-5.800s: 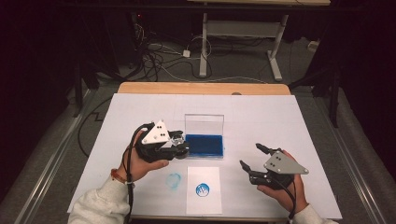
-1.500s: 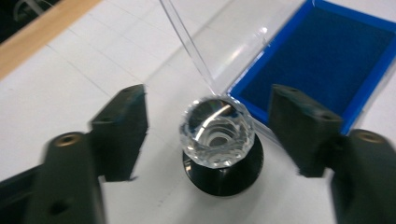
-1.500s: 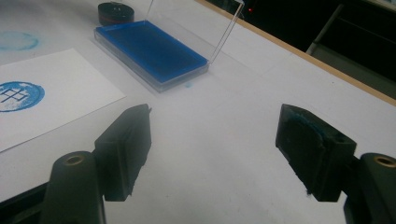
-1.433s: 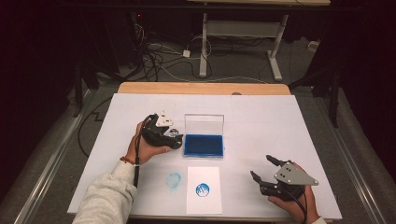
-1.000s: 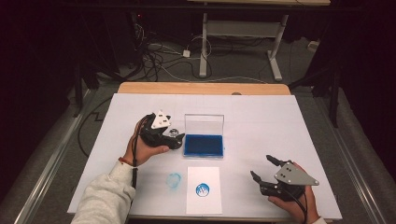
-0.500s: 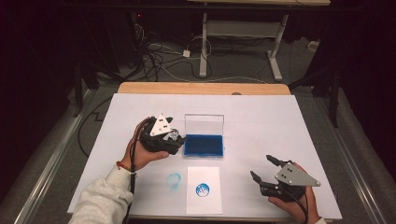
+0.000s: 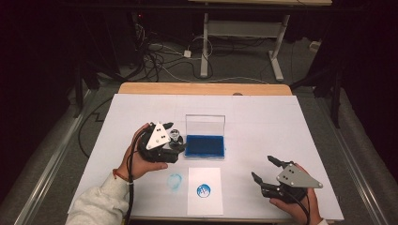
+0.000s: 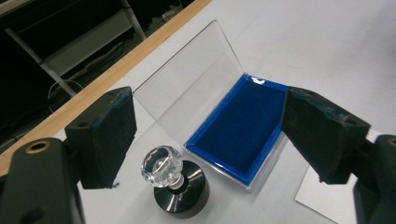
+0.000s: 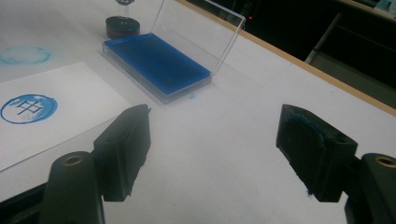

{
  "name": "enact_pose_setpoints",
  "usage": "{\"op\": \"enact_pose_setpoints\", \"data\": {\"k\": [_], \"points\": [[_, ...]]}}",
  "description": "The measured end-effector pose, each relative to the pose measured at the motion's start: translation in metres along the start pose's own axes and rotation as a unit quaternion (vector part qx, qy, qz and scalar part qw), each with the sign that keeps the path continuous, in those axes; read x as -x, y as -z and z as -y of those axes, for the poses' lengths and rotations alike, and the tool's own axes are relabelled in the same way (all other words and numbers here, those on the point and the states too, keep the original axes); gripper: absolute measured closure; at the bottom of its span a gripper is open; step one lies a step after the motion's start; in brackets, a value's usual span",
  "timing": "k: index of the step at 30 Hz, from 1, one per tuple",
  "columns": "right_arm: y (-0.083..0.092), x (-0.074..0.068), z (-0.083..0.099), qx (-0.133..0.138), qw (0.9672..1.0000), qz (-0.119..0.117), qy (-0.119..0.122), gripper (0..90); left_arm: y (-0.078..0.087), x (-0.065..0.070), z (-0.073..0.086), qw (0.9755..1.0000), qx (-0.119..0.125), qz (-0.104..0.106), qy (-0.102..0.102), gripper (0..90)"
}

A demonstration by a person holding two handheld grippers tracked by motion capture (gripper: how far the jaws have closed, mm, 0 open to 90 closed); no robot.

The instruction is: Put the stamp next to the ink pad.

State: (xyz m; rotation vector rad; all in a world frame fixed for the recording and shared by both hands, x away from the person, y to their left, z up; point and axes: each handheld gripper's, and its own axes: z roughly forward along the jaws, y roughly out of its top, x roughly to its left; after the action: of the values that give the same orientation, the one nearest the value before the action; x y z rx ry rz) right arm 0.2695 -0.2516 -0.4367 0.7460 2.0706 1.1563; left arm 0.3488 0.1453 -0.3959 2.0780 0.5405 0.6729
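Left gripper view shows spread left tongs [image 8: 205, 135] flanking a crystal-knobbed stamp [image 8: 175, 186]; right tongs [image 9: 212, 154] likewise spread.

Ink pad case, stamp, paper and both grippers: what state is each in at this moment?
Ink pad case: lid open, standing upright at the back.
Stamp: upright on the table beside the case, not gripped.
Paper sheet: flat, bearing a blue round print.
Blue smudge: ring of ink on the table.
Left gripper: jaws open around the stamp.
Right gripper: jaws open, holding nothing.
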Motion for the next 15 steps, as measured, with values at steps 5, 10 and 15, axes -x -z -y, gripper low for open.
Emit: {"op": "enact_pose_setpoints", "data": {"k": [5,10,15], "points": [[0.000,-0.001,-0.001,0.000,1.0000,0.000,0.000,26.6,0.009,0.009,0.007,0.9999,0.015,-0.003,-0.007,17.3],[0.000,-0.002,-0.001,0.000,1.0000,0.000,0.003,26.6,0.017,0.015,0.017,0.9996,0.017,-0.012,-0.017,16.4],[-0.001,-0.002,-0.001,-0.002,1.0000,0.000,0.005,26.5,0.022,0.018,0.032,0.9996,0.015,-0.019,-0.011,16.0]]}}
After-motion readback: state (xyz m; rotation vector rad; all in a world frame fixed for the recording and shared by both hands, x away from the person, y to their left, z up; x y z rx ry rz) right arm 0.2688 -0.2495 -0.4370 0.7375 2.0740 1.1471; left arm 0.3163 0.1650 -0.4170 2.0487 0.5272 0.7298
